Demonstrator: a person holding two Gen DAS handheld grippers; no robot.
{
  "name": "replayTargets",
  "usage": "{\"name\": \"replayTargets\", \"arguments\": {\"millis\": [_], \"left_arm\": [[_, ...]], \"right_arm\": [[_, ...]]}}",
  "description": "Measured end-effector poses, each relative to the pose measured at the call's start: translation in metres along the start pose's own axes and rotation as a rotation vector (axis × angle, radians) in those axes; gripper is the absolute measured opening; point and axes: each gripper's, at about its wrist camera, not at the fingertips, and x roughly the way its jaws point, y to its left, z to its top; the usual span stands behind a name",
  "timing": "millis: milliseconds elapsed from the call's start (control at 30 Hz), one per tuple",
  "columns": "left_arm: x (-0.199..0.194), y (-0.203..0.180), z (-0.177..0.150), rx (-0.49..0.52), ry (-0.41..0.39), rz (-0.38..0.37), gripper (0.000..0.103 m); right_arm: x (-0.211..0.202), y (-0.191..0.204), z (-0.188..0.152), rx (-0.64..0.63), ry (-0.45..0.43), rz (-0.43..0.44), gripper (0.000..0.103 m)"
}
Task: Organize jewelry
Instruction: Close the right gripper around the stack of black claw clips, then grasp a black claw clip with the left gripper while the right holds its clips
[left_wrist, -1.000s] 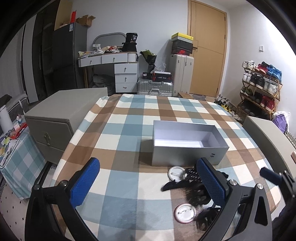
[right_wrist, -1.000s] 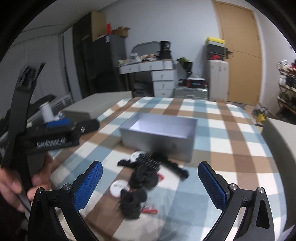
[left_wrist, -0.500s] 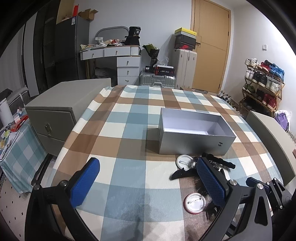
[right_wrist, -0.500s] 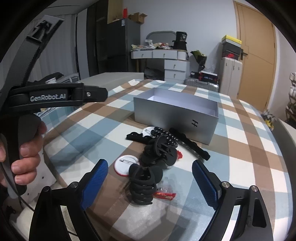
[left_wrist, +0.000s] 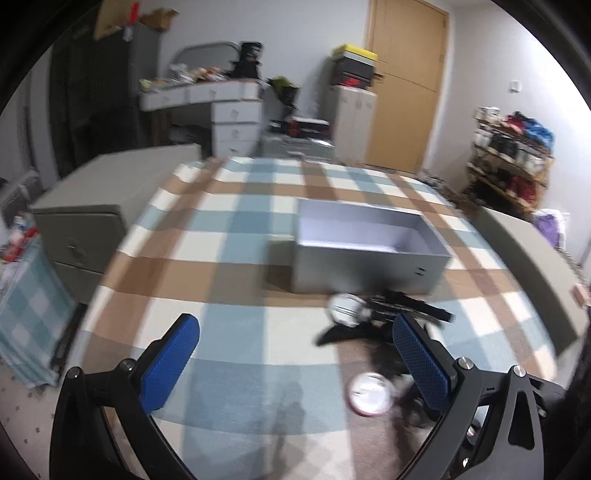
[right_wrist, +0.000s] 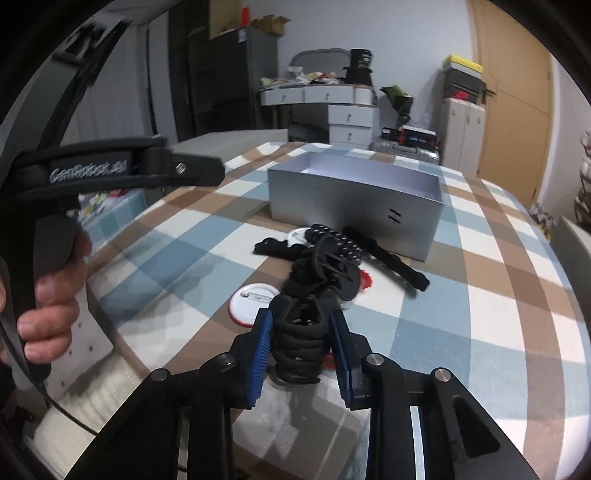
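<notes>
right gripper (right_wrist: 301, 341): blue pads pressed in on a black coiled hair tie (right_wrist: 298, 347), one pad each side, so the grip squeezes across the coil's width; the bundle sits between the pads at table level, looks like it's not lifted yet.
hair tie: nearest piece of the pile, at the table's front edge; likely picked first because it's closest and free on both sides.
left gripper (left_wrist: 295, 363): fingers spread wide, nothing between them, held above the checked tablecloth (left_wrist: 229, 266) to the left of the pile; judged to be waiting its turn, out of the right one's way.
badge (right_wrist: 254, 298): round white pin badge flat on the cloth just left of the grip, touching nothing held.
pile (right_wrist: 332, 258): black hair claw, a beaded black piece, a long black clip and a second white badge heaped together, some overlapping; a bit of red underneath, can't tell what.
box (right_wrist: 354, 206): grey, open top, inside looks empty, standing just behind the pile; judged to be the drop spot, so the carry is short and forward.
risk: tie is soft and may drag the claw resting against it.
</notes>
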Motion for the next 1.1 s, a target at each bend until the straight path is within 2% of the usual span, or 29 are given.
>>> {"name": "replayTargets", "arguments": {"millis": [133,233,600,867,1100], "left_arm": [[0.002,-0.005,0.001,-0.005,0.032,-0.113,0.102],[0.006,-0.011,0.001,-0.002,0.067,-0.159,0.102],[0.028,-0.035,-0.001,0.043,0.191,-0.24,0.102],[0.039,-0.053,-0.003,0.098,0.235,-0.265,0.102],[0.053,-0.055,0.0,0.083,0.294,-0.275,0.101]], "right_arm": [[-0.015,-0.016,0.003,0.088,-0.06,0.036,0.03],[-0.026,-0.027,0.006,0.129,-0.105,0.044,0.03],[-0.042,-0.061,0.006,0.265,-0.191,0.061,0.03],[-0.05,-0.078,0.004,0.283,-0.23,-0.006,0.03],[-0.057,-0.086,0.001,0.268,-0.242,-0.028,0.03]]}}
